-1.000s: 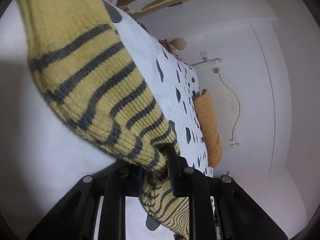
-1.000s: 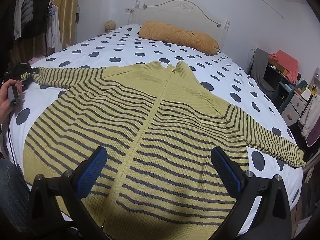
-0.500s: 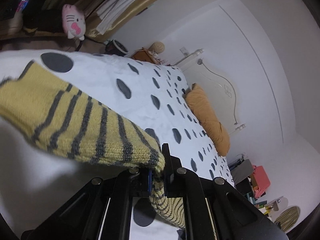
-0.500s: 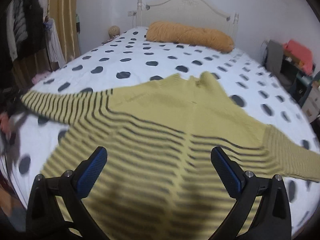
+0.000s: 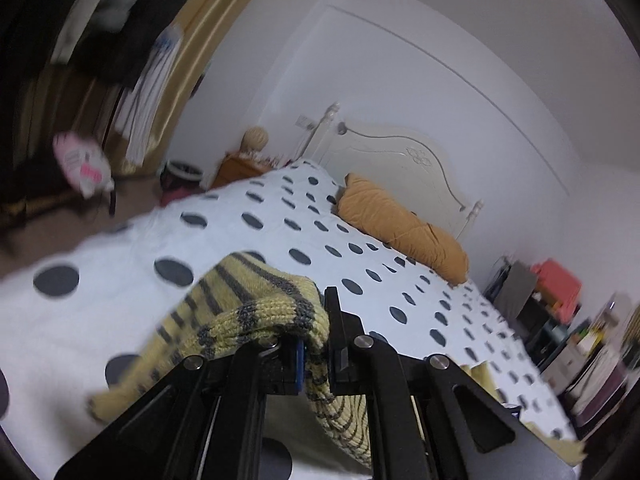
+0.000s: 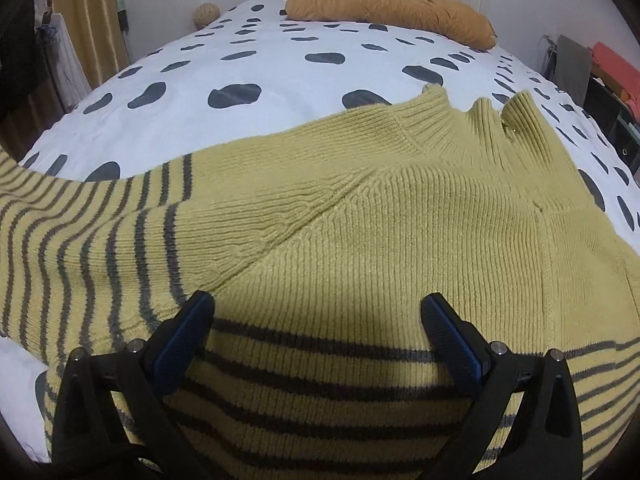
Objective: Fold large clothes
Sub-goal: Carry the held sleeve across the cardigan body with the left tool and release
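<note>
Here the left tool (image 5: 316, 354) pinches the striped sleeve cuff (image 5: 256, 312), lifted leftward of the sweater body (image 6: 400, 240), above which the right tool (image 6: 316, 332) hovers wide.

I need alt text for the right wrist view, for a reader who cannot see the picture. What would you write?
The right tool hovers open over a yellow knitted sweater with dark stripes, spread on a bed with a white, dark-spotted cover. Its two blue-padded fingers stand wide apart above the chest, holding nothing. An orange pillow lies by the headboard.
</note>
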`<act>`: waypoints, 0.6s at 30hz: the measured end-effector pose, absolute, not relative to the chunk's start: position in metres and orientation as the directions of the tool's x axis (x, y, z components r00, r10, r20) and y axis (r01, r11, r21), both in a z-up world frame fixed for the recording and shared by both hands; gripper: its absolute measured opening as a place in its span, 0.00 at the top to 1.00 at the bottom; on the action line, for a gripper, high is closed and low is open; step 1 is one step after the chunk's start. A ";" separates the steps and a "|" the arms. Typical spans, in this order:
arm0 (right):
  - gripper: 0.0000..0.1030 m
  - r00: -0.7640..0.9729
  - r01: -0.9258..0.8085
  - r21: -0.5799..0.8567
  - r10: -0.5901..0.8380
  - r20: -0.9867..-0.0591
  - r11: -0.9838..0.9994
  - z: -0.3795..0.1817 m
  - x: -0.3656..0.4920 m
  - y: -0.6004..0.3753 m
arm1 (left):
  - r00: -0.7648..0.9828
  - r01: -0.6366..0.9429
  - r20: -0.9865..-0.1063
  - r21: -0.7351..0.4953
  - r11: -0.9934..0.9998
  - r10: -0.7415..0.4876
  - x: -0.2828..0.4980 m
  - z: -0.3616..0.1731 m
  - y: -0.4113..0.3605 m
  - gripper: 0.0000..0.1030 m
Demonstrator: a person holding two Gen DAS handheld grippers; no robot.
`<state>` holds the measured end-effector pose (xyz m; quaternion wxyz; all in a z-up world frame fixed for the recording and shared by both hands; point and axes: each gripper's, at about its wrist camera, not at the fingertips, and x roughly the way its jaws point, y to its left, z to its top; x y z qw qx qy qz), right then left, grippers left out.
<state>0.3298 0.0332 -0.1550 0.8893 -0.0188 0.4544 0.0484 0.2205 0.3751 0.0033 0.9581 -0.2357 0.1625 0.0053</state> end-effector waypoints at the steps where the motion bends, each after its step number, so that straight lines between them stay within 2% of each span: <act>1: 0.00 0.583 -0.103 0.013 0.071 -0.809 0.995 -0.154 0.329 0.033 | 0.946 -0.080 -0.317 -0.419 0.904 -0.063 0.224 0.010 0.363 0.94; 5: 0.00 0.584 -0.102 0.016 0.073 -0.808 0.995 -0.154 0.327 0.031 | 0.943 -0.021 -0.326 -0.265 0.964 -0.069 0.238 0.043 0.296 0.94; 10: 0.00 0.582 -0.103 0.015 0.073 -0.810 0.995 -0.155 0.332 0.029 | 0.901 0.155 -0.376 -0.188 0.970 -0.217 0.254 0.055 0.195 0.93; 14: 0.00 0.574 -0.112 0.089 0.137 -0.807 0.990 -0.149 0.331 0.016 | 0.853 0.271 -0.425 -0.135 0.953 -0.303 0.256 0.042 0.116 0.93; 18: 0.00 0.629 0.074 0.211 0.119 -0.768 0.975 -0.125 0.306 -0.072 | 0.789 0.359 -0.513 -0.064 0.931 -0.339 0.266 0.004 0.034 0.93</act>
